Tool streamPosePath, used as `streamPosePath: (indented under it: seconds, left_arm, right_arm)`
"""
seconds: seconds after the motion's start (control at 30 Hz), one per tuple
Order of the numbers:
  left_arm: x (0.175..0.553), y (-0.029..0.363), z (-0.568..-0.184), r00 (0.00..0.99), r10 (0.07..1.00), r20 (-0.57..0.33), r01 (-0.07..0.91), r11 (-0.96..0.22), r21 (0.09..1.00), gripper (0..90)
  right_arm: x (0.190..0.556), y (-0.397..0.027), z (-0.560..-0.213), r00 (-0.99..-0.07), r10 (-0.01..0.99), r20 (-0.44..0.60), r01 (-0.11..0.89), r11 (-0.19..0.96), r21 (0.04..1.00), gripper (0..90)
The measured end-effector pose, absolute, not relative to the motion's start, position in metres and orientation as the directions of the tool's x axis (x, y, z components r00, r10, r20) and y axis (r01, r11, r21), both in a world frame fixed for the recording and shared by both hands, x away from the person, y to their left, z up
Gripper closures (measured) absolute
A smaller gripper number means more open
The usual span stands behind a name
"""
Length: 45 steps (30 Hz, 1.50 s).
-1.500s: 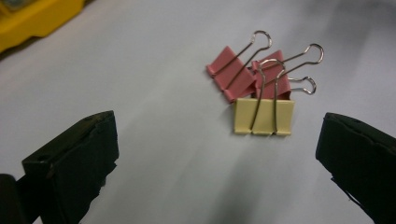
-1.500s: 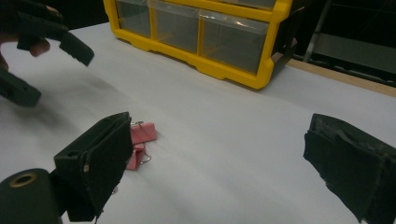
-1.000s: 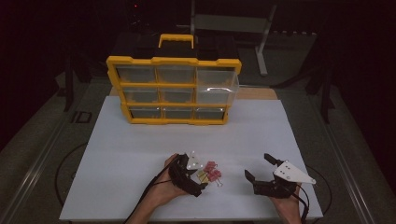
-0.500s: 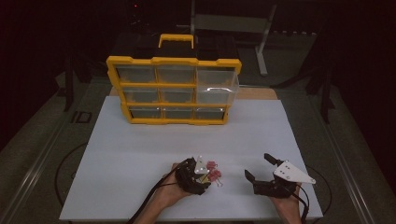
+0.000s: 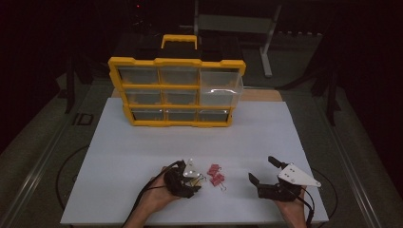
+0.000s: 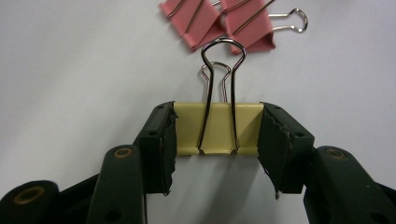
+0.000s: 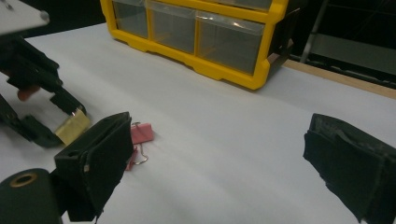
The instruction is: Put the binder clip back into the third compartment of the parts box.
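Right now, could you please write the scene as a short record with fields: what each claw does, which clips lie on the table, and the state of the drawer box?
left claw: closed on the yellow binder clip, pads at its two ends; its jaws have just been closing
right claw: open, nothing between its jaws
pink binder clips: two, lying on the white table just beyond the yellow one
drawer box: yellow, nine clear drawers in three rows; top right drawer pulled out

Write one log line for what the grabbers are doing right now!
left gripper: jaws just closed onto yellow binder clip | right gripper: open, nothing between jaws | pink binder clips: on table beside the yellow one
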<state>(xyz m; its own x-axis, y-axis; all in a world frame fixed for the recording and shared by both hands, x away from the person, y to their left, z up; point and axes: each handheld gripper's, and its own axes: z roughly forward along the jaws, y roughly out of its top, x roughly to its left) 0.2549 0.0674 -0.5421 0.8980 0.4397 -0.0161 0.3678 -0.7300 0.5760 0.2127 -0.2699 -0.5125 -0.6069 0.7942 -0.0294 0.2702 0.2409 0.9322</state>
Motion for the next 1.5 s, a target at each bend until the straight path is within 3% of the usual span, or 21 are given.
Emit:
streamPosePath:
  seconds: [0.67, 1.5]
  left_arm:
    - [0.269, 0.127, -0.473, 0.856, 0.516, 0.034, 0.365, -0.65, 0.667, 50.2]
    - [0.302, 0.147, -0.385, 0.841, 0.537, 0.068, 0.275, -0.533, 0.8, 50.2]
  right_arm:
    - [0.214, -0.267, -0.513, -0.624, 0.782, -0.014, 0.264, 0.228, 0.937, 7.6]
    - [0.217, -0.269, -0.516, -0.624, 0.782, 0.003, 0.257, 0.201, 0.945, 7.6]
